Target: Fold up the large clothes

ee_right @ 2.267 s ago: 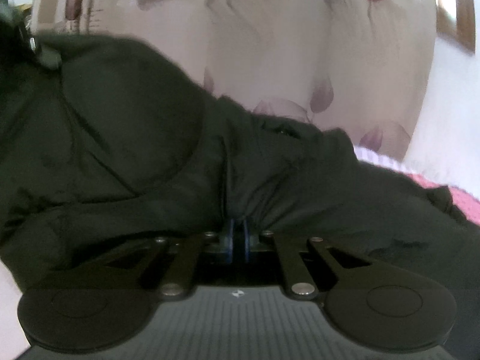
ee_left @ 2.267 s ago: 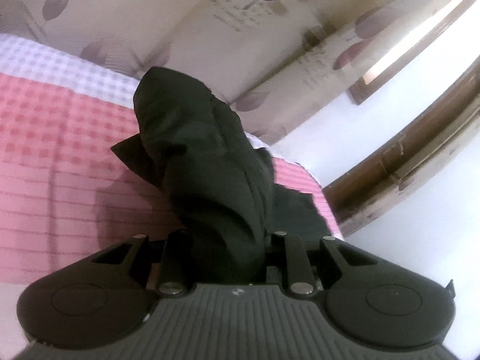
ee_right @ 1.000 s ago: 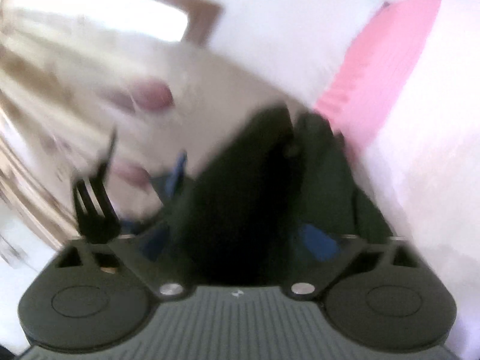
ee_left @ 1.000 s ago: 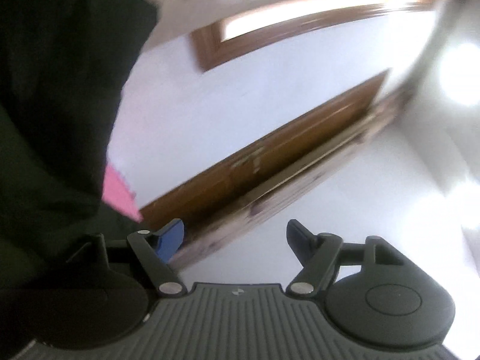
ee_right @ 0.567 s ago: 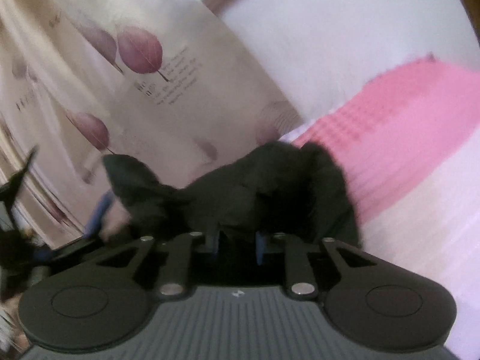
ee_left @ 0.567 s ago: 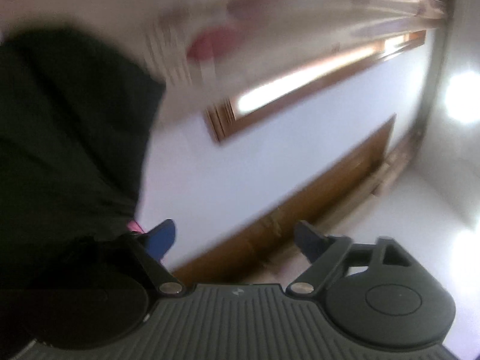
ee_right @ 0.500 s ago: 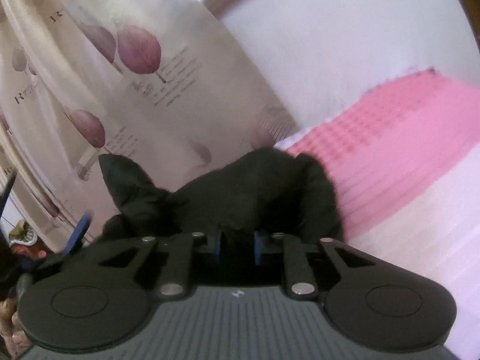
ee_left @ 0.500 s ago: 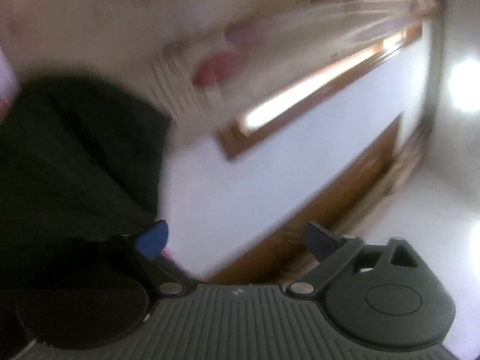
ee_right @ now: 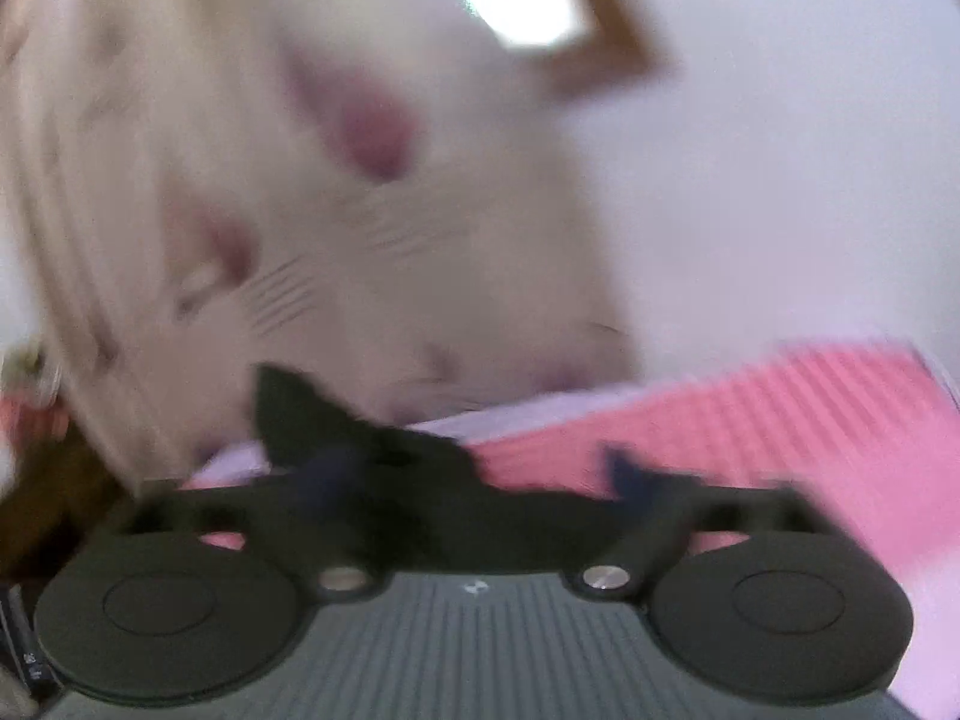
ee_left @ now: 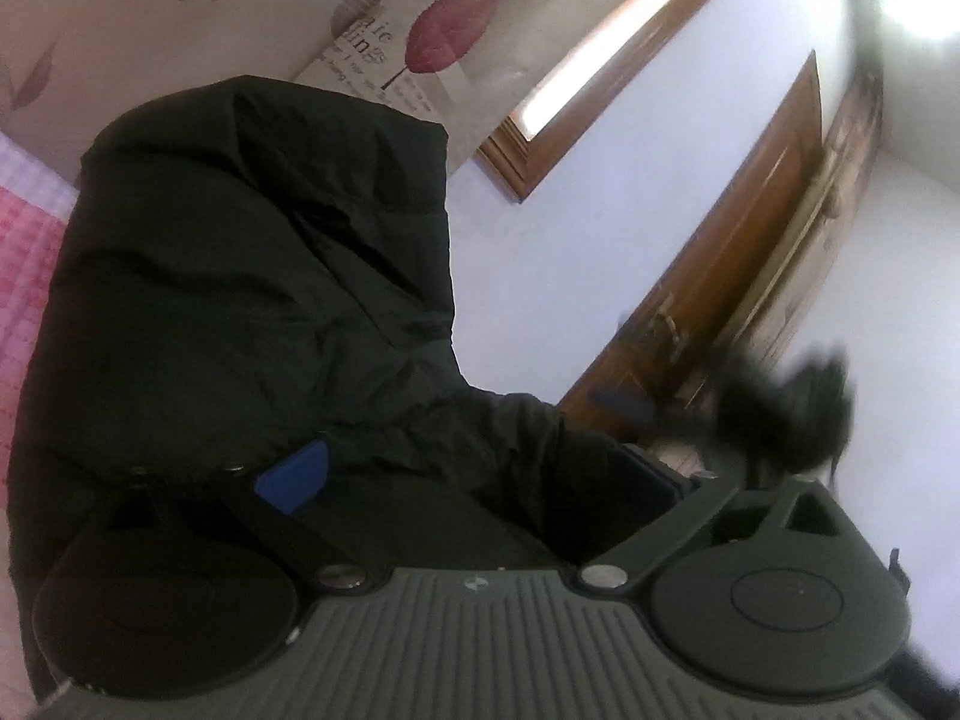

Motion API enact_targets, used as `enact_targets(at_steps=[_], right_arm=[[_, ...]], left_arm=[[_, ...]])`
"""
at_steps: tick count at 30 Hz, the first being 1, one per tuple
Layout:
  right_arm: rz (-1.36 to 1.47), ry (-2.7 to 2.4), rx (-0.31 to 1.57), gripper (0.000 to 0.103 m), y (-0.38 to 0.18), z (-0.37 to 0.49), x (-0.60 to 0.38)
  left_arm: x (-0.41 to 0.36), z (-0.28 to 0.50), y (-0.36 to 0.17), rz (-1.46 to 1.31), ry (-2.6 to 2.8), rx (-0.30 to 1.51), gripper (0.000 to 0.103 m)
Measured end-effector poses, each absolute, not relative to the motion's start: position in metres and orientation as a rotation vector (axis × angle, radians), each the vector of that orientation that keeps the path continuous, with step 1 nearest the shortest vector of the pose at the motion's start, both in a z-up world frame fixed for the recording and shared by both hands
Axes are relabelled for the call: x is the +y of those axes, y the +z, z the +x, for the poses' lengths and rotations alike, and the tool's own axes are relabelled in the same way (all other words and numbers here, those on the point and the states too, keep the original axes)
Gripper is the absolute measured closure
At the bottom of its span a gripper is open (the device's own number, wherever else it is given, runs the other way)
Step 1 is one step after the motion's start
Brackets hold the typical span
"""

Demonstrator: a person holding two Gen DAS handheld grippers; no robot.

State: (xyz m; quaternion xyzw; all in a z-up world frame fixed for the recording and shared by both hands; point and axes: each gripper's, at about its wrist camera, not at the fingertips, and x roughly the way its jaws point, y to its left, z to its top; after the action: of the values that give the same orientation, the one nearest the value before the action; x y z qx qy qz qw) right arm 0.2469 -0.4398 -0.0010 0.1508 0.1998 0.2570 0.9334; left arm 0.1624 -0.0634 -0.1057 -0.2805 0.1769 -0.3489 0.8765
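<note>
Here the left tool (ee_left: 474,480) stands wide open, its blue pad (ee_left: 293,476) at 9 o'clock and the other finger at 3 o'clock half buried; the coat (ee_left: 258,300) lies bunched across the gap rather than pinched, so I judge it is loose there, perhaps for a fresh hold. From there the dark coat heaps up toward 11 o'clock, against the curtain (ee_left: 198,12), with the pink bed (ee_left: 27,276) showing at its 9 o'clock edge. The door (ee_left: 738,276) runs off toward 2 o'clock.

The right tool (ee_right: 480,480) is blurred; its fingers look spread, with a flap of coat (ee_right: 372,456) across them, though whether anything is gripped I cannot tell. Beyond it the bed (ee_right: 750,420) stretches to 3 o'clock. The fold looks barely begun: the coat needs spreading flat on the bed first.
</note>
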Motion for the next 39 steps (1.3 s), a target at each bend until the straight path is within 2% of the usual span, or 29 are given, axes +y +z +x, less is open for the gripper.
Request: enact_targets(at_steps=[5,6,7,8,11,15,18,28,35,39], right_arm=[[-0.049,0.616,0.475,0.000,0.031,0.301,-0.314],[-0.108,0.618,0.500,0.014,0.027,0.313,-0.294],[-0.162,0.625,0.526,0.038,0.022,0.321,-0.275],[-0.224,0.631,0.553,0.090,0.017,0.326,-0.259],[-0.365,0.629,0.504,0.094,0.017,0.311,-0.239],[-0.284,0.574,0.386,0.095,0.034,0.275,-0.276],[-0.204,0.499,0.340,0.095,0.023,0.254,-0.315],[0.271,0.384,0.388,0.095,-0.071,0.249,-0.430],[0.394,0.400,0.409,0.095,-0.093,0.267,-0.454],[0.570,0.489,0.411,0.095,-0.111,0.286,-0.466]], left_arm=[[-0.068,0.164,-0.108,-0.562,-0.723,0.356,0.001],[-0.065,0.160,-0.110,-0.562,-0.723,0.352,0.001],[-0.064,0.158,-0.112,-0.561,-0.717,0.343,0.000],[-0.062,0.154,-0.112,-0.560,-0.710,0.332,0.000],[-0.054,0.140,-0.117,-0.573,-0.683,0.294,0.000],[-0.052,0.126,-0.120,-0.587,-0.701,0.267,0.000],[-0.062,0.119,-0.116,-0.558,-0.727,0.280,0.000],[-0.101,0.115,-0.113,-0.424,-0.790,0.345,0.000],[-0.105,0.128,-0.092,-0.563,-0.794,0.359,0.000],[-0.131,0.149,-0.091,-0.460,-0.824,0.434,0.000]])
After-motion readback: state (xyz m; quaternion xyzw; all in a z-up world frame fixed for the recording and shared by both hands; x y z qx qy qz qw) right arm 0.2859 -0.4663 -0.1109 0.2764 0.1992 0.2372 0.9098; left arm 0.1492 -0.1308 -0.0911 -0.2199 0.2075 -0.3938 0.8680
